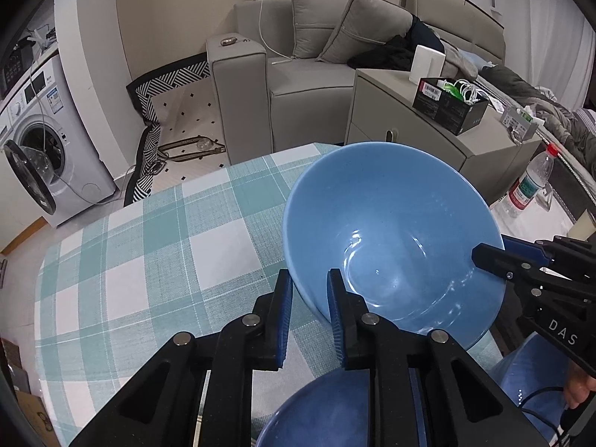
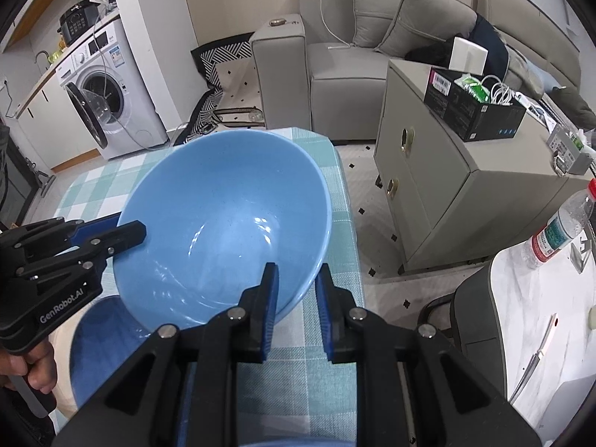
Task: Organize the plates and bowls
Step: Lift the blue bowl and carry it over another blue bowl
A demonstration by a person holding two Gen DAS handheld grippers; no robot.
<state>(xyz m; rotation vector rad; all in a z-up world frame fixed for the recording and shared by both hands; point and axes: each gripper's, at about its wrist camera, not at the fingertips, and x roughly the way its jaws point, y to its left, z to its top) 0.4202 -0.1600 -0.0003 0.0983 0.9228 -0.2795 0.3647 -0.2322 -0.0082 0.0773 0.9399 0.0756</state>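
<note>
A large light-blue bowl [image 1: 391,231] [image 2: 223,223] is held up above the checked tablecloth [image 1: 149,246]. My left gripper [image 1: 307,290] straddles its left rim, one finger inside and one outside. My right gripper [image 2: 296,283] straddles the opposite rim the same way; it shows in the left wrist view [image 1: 491,255], and the left one shows in the right wrist view [image 2: 126,232]. A darker blue bowl [image 1: 320,413] sits below on the table, also in the right wrist view [image 2: 100,346]. Another blue dish [image 1: 529,372] lies at the right.
A grey cabinet [image 2: 439,171] with a black box [image 2: 473,108] stands beyond the table's far edge. A water bottle [image 2: 558,227] stands on a marble counter [image 2: 540,335] at the right. A sofa [image 1: 305,85] and a washing machine [image 1: 48,138] are behind.
</note>
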